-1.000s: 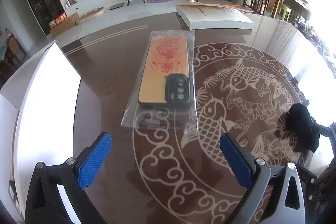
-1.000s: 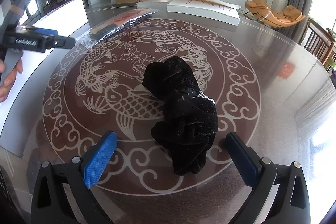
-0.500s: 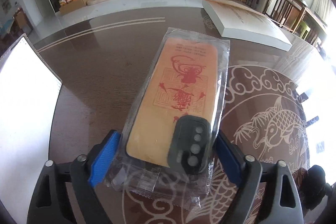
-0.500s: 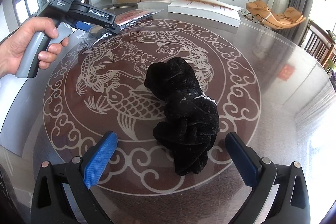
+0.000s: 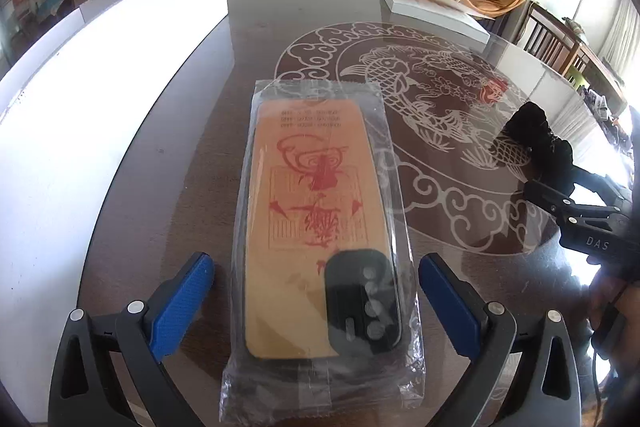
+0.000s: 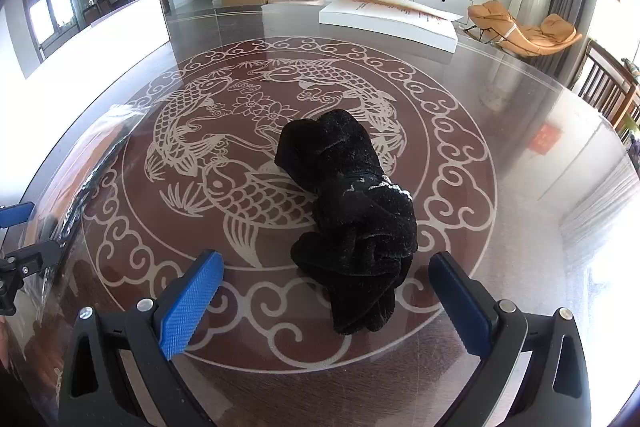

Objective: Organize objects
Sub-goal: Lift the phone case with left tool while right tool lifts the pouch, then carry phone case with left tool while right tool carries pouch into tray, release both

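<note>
An orange phone case with red print and a dark camera block, sealed in a clear bag (image 5: 312, 227), lies flat on the glass table (image 5: 192, 131). My left gripper (image 5: 316, 303) straddles its near end; the jaws are opening and both blue pads stand clear of the bag. A crumpled black cloth (image 6: 352, 203) rests on the fish medallion, straight ahead of my right gripper (image 6: 324, 303), which stands open and empty just short of it. In the right wrist view the bagged case (image 6: 80, 167) shows at the left edge. The cloth (image 5: 536, 143) also appears at the right of the left wrist view.
A tall white panel (image 5: 100, 87) runs along the table's left side. A flat white box (image 6: 384, 15) lies at the far edge. Wooden chairs (image 6: 612, 91) stand off to the right. A hand on the right gripper's handle (image 5: 616, 307) fills the right border.
The left gripper reached the bagged case, closed on it and carried it toward the near left of the table; its pads now stand apart again. The right gripper and cloth stayed put.
</note>
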